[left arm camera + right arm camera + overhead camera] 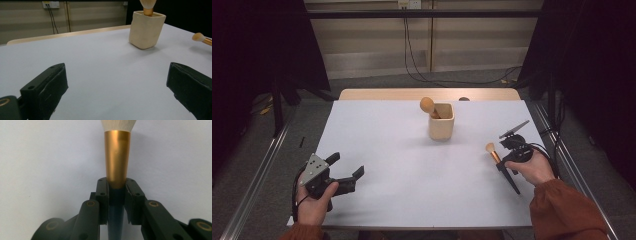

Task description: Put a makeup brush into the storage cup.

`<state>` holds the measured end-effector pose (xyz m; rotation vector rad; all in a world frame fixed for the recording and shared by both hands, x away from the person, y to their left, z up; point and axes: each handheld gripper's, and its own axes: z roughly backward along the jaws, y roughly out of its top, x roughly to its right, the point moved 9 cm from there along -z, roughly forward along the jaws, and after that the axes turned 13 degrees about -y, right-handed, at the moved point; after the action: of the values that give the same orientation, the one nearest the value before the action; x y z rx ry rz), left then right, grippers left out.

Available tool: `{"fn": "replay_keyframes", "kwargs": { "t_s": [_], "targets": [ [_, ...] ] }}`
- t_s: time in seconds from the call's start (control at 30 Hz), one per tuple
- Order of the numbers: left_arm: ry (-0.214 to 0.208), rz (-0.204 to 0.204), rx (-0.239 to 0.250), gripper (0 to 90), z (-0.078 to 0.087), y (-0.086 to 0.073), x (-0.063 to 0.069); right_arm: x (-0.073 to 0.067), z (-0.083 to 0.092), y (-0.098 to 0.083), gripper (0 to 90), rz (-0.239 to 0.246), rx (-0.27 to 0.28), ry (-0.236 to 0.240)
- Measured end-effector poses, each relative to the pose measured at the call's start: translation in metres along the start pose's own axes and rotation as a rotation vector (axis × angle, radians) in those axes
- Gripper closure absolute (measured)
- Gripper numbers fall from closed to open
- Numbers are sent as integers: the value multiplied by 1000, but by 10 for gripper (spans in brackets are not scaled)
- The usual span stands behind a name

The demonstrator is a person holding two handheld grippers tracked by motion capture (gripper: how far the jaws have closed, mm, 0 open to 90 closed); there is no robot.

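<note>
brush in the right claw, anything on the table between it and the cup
Nothing visible does. The brush is clamped in the right claw, and only bare white table lies between it and the cup, which already holds another brush.

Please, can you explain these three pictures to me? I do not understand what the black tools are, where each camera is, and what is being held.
A person sits at a white table and holds a hand-operated gripper in each hand. The high view looks down from above. The other two cameras ride on the grippers. The left gripper rests with its jaws open and holds nothing. The right gripper is shut on a makeup brush with a gold collar and pale bristles. A cream cup stands mid-table, with another brush in it.
</note>
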<state>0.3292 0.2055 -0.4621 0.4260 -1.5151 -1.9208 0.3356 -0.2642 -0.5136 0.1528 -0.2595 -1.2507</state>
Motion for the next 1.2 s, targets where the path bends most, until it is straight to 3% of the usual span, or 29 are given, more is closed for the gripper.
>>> {"fn": "replay_keyframes", "kwargs": {
  "t_s": [0.7,0.97,1.2],
  "targets": [
    [-1,1,0,32,0,0,0,0,28,20,755,-100,286,96],
    [1,4,1,32,0,0,0,-5,31,21,755,-106,366,119],
    [0,0,1,32,1,0,0,-5,37,26,755,-139,498,133]
  ]
}}
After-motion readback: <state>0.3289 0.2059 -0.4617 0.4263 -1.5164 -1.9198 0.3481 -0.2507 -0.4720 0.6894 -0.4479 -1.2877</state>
